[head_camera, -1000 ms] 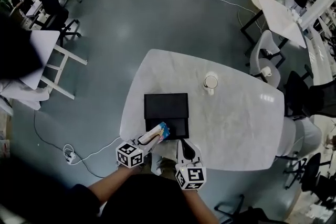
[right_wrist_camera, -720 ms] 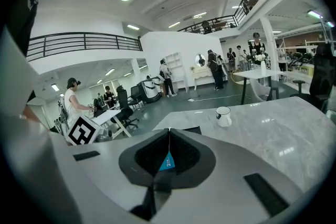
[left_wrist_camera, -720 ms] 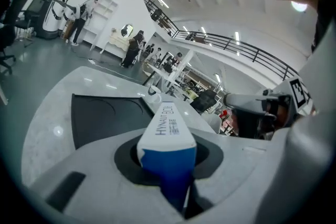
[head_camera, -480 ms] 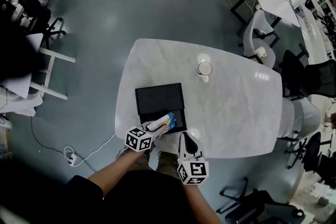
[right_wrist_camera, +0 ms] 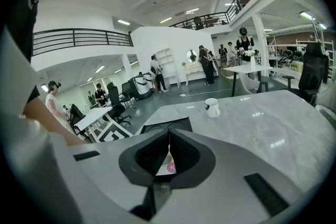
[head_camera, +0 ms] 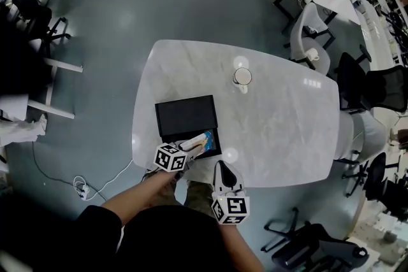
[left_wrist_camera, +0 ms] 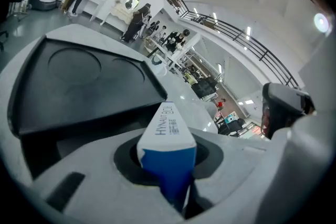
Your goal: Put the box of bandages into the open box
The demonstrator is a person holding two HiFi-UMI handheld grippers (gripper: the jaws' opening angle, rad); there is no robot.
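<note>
The bandage box [head_camera: 203,139], blue and white, is clamped between the jaws of my left gripper [head_camera: 195,144]. It hangs low over the near part of the black open box [head_camera: 185,115] on the white table. In the left gripper view, the bandage box [left_wrist_camera: 167,150] fills the gap in the left gripper [left_wrist_camera: 166,136], with the black open box [left_wrist_camera: 79,84] just beyond. My right gripper [head_camera: 220,168] hovers at the table's near edge, right of the black box, its jaw tips meeting. In its own view, the right gripper [right_wrist_camera: 169,134] points toward the black open box [right_wrist_camera: 168,125].
A white mug [head_camera: 241,77] stands at the far middle of the marble table [head_camera: 287,130], also seen as the mug [right_wrist_camera: 212,107]. Chairs [head_camera: 357,83] stand to the right of the table. A cable and plug [head_camera: 81,186] lie on the floor at left.
My left gripper has carried the bandage box from the black box's near-left edge forward and down over its inside. The right gripper has barely shifted.
</note>
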